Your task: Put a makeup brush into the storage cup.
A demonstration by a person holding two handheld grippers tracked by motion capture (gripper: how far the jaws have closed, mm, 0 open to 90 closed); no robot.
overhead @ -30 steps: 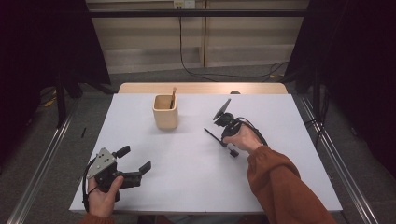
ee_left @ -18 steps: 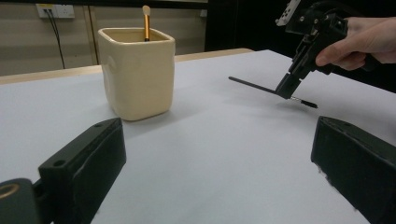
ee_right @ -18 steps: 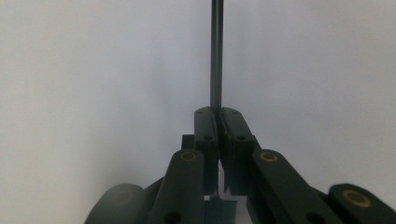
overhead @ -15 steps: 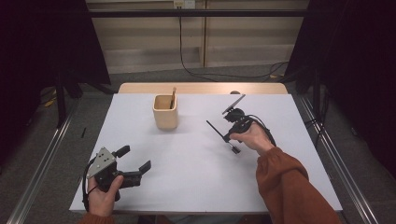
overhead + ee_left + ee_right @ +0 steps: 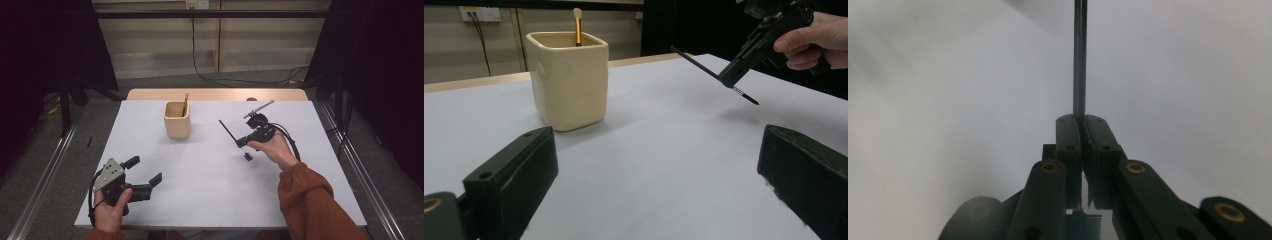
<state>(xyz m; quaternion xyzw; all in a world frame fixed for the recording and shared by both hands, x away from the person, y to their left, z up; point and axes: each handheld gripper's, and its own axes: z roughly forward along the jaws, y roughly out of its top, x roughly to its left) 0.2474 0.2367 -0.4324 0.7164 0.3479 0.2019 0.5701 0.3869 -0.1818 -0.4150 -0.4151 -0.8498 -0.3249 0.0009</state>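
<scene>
Two grippers are at work over a white table (image 5: 210, 180). Jaws of the right gripper (image 5: 240, 142) are pressed together on a thin black stick (image 5: 227, 131) — the right gripper view shows the stick (image 5: 1079, 60) rising straight out from between the closed pads. In the high view the stick slants up toward 11 o'clock from the jaws, held clear above the tabletop, with a short end poking out below the grip. The right hand (image 5: 274, 150) holds this gripper at about 3 o'clock on the table, an orange sleeve (image 5: 310, 200) behind it.

Jaws of the left gripper (image 5: 146, 172) are spread wide with nothing between them; the left hand (image 5: 111, 207) rests it near the table's front edge at about 8 o'clock.

Beyond both, at roughly 12 o'clock, stands a cream square cup (image 5: 177, 120) — upright, with a gold-handled brush (image 5: 577, 27) standing in it. The stick's tip is well apart from the cup, off to its right.
</scene>
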